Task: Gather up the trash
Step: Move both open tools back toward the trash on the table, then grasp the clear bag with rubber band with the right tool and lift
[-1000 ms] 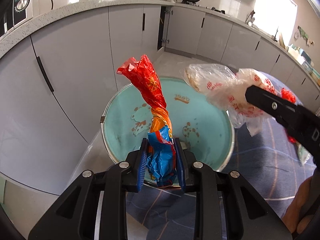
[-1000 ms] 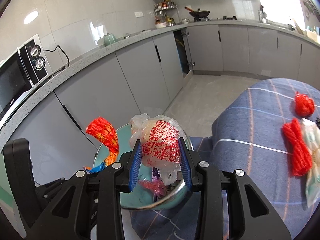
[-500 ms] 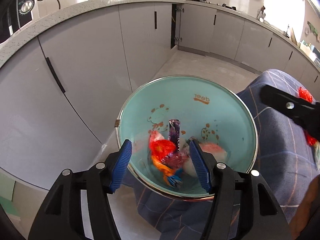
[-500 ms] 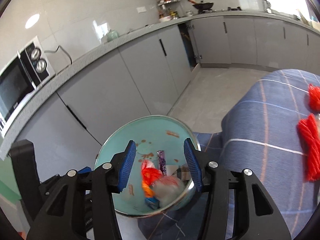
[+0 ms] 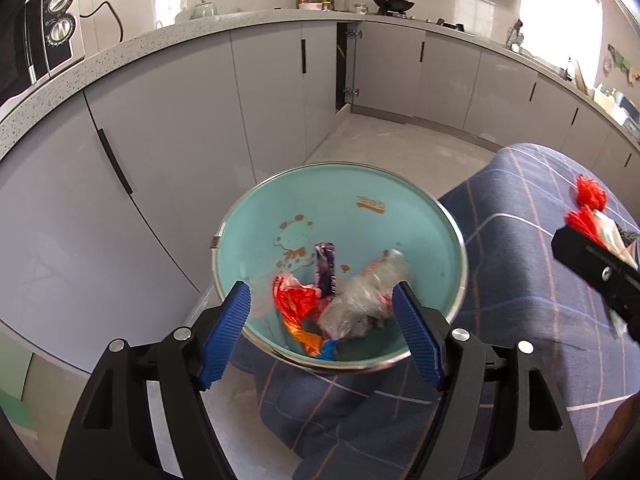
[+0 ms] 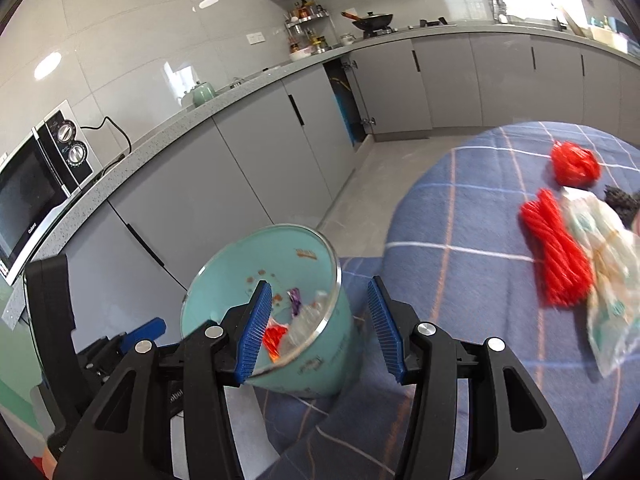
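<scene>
1. The teal bowl [image 5: 420, 216] sits lower centre of the left wrist view, at the edge of the blue plaid cloth [image 5: 520, 280]. It holds the trash gathered so far: a red-orange wrapper [image 5: 294, 300], a purple wrapper [image 5: 326, 266] and a crumpled clear bag [image 5: 360, 298].
2. The left gripper [image 5: 322, 330] hangs over the bowl's near rim. Its jaws have just been opening; they stand wide apart with nothing pinched between the blue pads.
3. The right gripper [image 6: 316, 330] is released too, jaws parted and empty, the bowl showing behind them at lower centre of its own view.
4. Still on the cloth, at the right of the right wrist view: a red mesh ball [image 6: 574, 162], a red twisted bundle [image 6: 560, 256] touching a pale printed bag [image 6: 608, 264], and a dark scrap [image 6: 620, 202] at the far edge.
5. By my reckoning the job is partway done: three pieces binned, those four pieces left to fetch.
</scene>
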`<state>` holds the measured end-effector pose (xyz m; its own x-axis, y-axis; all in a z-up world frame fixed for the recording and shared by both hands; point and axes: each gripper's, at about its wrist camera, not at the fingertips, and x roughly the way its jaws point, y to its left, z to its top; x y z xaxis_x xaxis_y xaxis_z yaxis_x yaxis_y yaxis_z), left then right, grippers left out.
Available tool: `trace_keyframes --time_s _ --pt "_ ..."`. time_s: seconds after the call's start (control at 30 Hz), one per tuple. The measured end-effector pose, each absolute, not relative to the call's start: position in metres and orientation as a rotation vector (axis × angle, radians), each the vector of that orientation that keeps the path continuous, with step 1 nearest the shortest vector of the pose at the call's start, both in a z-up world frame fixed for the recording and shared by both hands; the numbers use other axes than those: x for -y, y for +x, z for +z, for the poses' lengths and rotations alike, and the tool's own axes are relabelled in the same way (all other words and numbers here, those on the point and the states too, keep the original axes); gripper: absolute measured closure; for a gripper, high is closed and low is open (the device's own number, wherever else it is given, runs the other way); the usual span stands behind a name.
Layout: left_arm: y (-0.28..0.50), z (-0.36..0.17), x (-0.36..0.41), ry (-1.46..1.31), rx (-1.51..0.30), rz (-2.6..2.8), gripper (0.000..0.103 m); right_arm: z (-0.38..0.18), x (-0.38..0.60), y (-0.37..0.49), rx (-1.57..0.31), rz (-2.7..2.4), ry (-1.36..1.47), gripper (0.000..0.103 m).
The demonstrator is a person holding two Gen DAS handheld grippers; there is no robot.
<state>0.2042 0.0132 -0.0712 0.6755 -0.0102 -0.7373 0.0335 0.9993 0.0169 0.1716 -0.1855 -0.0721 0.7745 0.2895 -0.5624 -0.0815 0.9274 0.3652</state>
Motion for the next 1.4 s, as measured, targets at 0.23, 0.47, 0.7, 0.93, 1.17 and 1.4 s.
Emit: trace_keyframes --time_s 0.23,0.47,0.7,0.93,1.17,1.4 --pt "0.191 -0.073 0.016 0.044 -0.836 -0.081 0.030 -0.076 0.217 0.146 -0.645 0.125 0.318 0.053" --pt "0.181 -0.074 0.054 0.075 -0.844 -0.157 0.030 -0.079 0.252 0.127 -0.633 0.052 0.358 0.053" --pt "0.173 -0.076 0.080 0.091 -0.849 -0.216 0.030 -0.078 0.293 0.108 -0.594 -0.048 0.393 0.053" --pt "0.173 -0.073 0.106 0.097 -0.844 -0.267 0.030 -0.081 0.344 0.104 -0.581 -0.179 0.441 0.053" --pt "0.170 -0.073 0.128 0.118 -0.846 -0.311 0.030 -0.096 0.363 0.116 -0.632 -0.218 0.447 0.053" --pt "0.171 -0.076 0.138 0.118 -0.859 -0.323 0.030 -0.109 0.364 0.133 -0.700 -0.204 0.433 0.053"
